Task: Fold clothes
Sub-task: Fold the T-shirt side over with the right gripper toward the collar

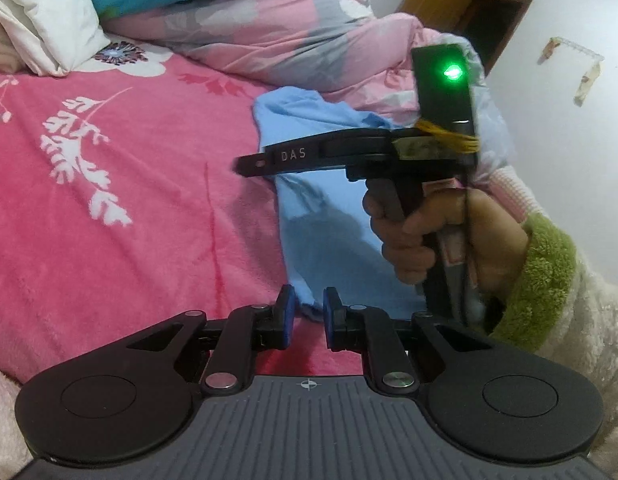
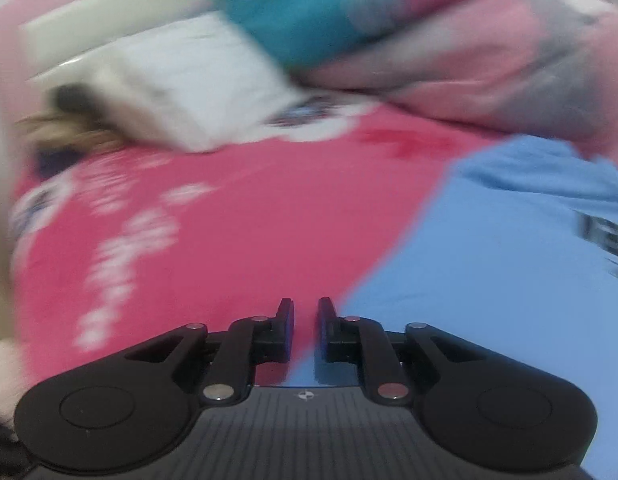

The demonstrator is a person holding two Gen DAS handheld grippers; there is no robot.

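A light blue garment [image 1: 321, 208] lies flat on the pink bed, its far end against the quilt. My left gripper [image 1: 309, 312] hovers at the garment's near edge, its blue pads [image 1: 288, 312] a narrow gap apart with nothing clamped between them. In the left wrist view my right gripper [image 1: 249, 164] is seen side-on above the garment, held by a hand [image 1: 421, 236]. The right wrist view is blurred by motion. There the right gripper [image 2: 306, 320] is slightly open and empty, above the edge where the blue garment [image 2: 489, 280] meets the sheet.
The pink flowered bed sheet [image 1: 129, 200] covers the left side. A pink-and-grey quilt [image 1: 269, 28] is heaped at the back beside a white pillow [image 1: 49, 20]. A wooden cabinet [image 1: 469, 8] stands against the white wall at the right. A green-cuffed fleecy sleeve [image 1: 549, 280] is close on the right.
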